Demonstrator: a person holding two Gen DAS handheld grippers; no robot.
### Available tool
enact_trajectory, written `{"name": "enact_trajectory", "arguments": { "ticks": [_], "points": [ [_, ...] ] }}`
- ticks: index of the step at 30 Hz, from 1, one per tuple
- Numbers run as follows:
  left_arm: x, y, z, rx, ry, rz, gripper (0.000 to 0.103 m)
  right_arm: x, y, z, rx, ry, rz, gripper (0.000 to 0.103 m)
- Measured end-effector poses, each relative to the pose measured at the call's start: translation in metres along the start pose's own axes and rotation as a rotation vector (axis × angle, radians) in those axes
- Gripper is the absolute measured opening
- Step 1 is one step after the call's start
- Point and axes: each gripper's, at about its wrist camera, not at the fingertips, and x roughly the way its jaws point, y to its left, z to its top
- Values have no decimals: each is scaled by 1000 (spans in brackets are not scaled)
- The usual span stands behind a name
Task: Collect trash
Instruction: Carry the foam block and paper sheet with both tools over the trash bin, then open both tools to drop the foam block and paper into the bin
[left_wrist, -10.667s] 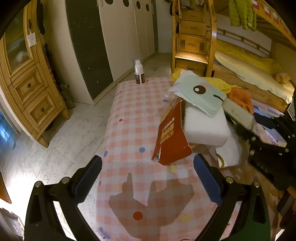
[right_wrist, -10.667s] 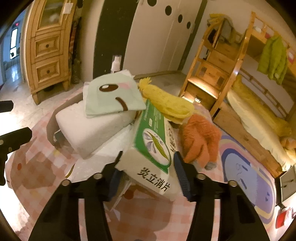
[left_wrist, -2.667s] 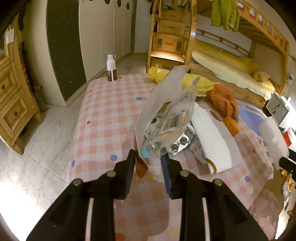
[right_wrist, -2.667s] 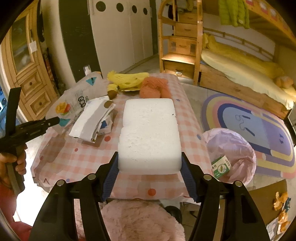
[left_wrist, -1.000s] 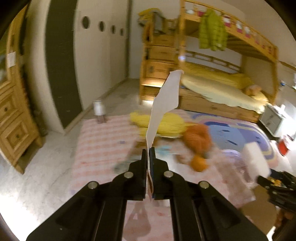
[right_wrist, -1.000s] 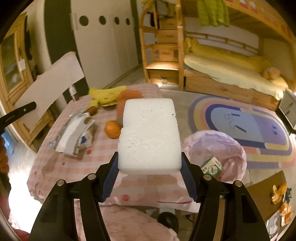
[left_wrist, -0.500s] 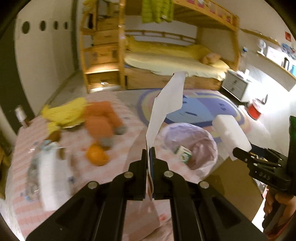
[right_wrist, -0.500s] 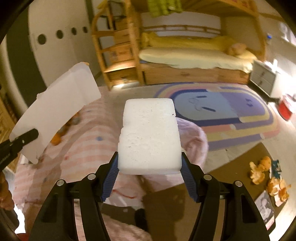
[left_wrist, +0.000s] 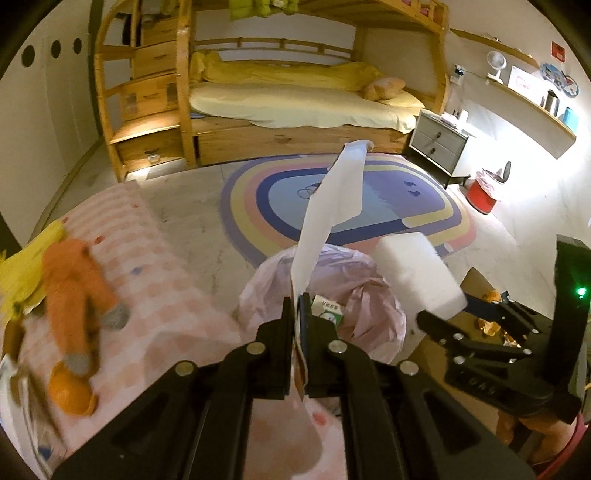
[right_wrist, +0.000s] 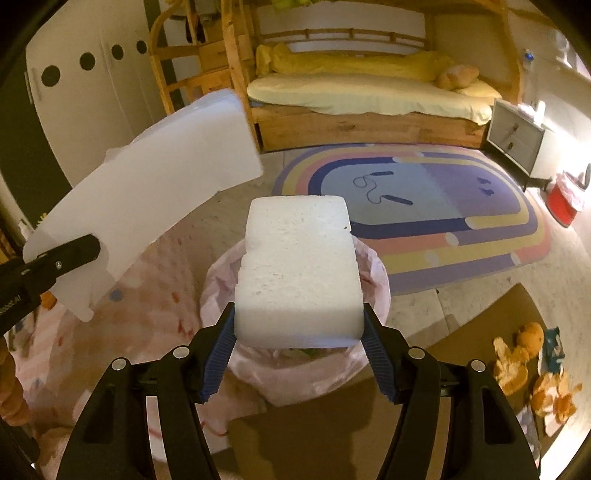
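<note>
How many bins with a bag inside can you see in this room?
2. A pink-lined bin stands beside the checked table, right below the foam block. A small red bin stands on the floor by the nightstand. Others may be hidden.

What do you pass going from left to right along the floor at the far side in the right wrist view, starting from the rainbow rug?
rainbow rug → grey nightstand → red bin
</note>
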Motion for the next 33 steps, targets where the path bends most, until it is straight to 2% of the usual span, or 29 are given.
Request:
{"name": "enact_trajectory", "arguments": {
  "ticks": [2,3,4,5,6,12,17,29,33],
  "points": [
    [7,-2,6,7,-9,-3,5,7,-1,3,-2,-2,-4,72],
    [10,-2,8,9,-9,3,18,11,-1,5,-4,4,-4,76],
    [12,-3,10,7,-12,12,44,15,-2,6,-5,13,-7,84],
    [9,-3,11,-2,-29,25,55,16,-3,6,-3,19,-9,84],
    [8,-2,11,-6,-40,28,61,15,-4,6,2,21,-12,84],
    [-7,11,3,-23,-41,65,61,-7,-10,-5,53,30,-16,84],
    [-36,24,-15,-52,-40,98,61,-38,-3,-8,54,-5,-2,84],
    [-125,60,-66,-143,-77,159,65,-95,80,-20,-79,-60,101,84],
    [-149,76,-87,-172,-85,206,67,-108,117,-25,-147,-67,145,84]
  ]
}}
